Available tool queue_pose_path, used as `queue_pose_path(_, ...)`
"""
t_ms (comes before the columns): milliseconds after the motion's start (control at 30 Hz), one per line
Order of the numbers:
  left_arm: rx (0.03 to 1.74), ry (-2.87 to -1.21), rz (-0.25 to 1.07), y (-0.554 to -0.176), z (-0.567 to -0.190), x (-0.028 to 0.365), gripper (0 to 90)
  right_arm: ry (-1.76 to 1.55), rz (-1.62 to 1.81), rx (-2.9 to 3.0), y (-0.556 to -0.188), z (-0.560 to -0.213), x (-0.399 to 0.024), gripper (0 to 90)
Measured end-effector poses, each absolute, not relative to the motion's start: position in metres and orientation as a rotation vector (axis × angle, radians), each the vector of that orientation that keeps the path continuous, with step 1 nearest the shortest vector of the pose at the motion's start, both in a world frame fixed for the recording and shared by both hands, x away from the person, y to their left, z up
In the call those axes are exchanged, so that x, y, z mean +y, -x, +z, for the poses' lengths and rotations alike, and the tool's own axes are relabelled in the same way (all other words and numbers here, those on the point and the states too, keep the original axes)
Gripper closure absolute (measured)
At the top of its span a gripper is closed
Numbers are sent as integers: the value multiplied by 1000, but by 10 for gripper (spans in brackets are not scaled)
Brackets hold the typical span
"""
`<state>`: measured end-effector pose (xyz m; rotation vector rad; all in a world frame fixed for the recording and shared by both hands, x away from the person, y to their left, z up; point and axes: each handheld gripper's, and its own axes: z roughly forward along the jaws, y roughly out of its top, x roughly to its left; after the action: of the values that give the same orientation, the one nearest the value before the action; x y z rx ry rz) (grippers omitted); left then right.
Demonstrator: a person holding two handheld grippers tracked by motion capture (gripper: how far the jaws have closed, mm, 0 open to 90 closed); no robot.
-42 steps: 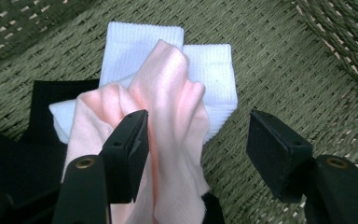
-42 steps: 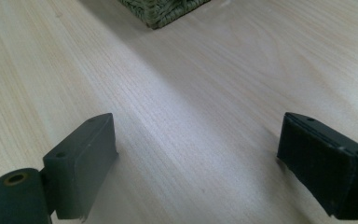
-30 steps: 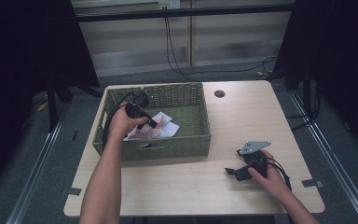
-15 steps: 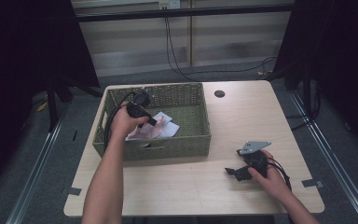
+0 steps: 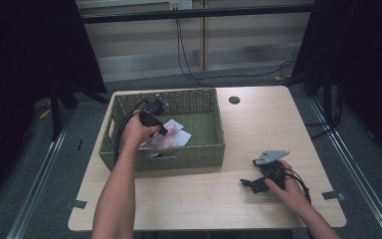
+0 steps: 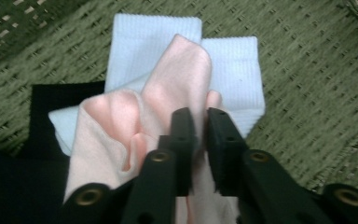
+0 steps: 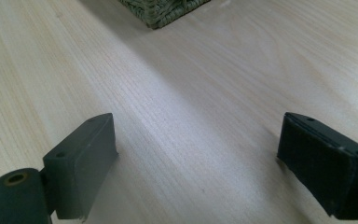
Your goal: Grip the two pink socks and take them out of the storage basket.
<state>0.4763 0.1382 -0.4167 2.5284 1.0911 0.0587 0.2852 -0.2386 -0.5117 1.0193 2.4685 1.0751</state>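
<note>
A green wicker basket [image 5: 199, 149] stands on the left half of the table. Inside it lie a pale pink cloth [image 6: 177, 88], a folded white ribbed cloth [image 6: 235, 70] and a black cloth [image 6: 51, 102]. My left gripper [image 6: 199, 116] reaches down into the basket [image 6: 307, 79]; its jaws have just been closing and now pinch a fold of the pink cloth. In the high view the left gripper [image 5: 165, 130] sits over the pink cloth [image 5: 161, 141]. My right gripper [image 7: 196, 154] rests open low over bare wood; in the high view the right gripper [image 5: 251, 185] sits at the table's front right.
The light wooden table [image 5: 258, 124] has a small dark round hole [image 5: 234, 100] behind the basket's right side. A corner of the basket [image 7: 163, 11] shows ahead of the right gripper. Cables [image 5: 189, 55] hang behind the table.
The left gripper's jaws have closed onto the pink cloth in the basket. Both hands have kept their places.
</note>
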Motion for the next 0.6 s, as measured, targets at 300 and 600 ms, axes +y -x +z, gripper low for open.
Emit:
queue_pose_path(300,1100,-2491,46,-471,-392,141,847,-1020,1074,2468,-285,-512,-239,106)
queue_pose_path(600,1059,-2434,-1,-466,-369,132,847,-1014,1078,2469,-285,-512,-239,106)
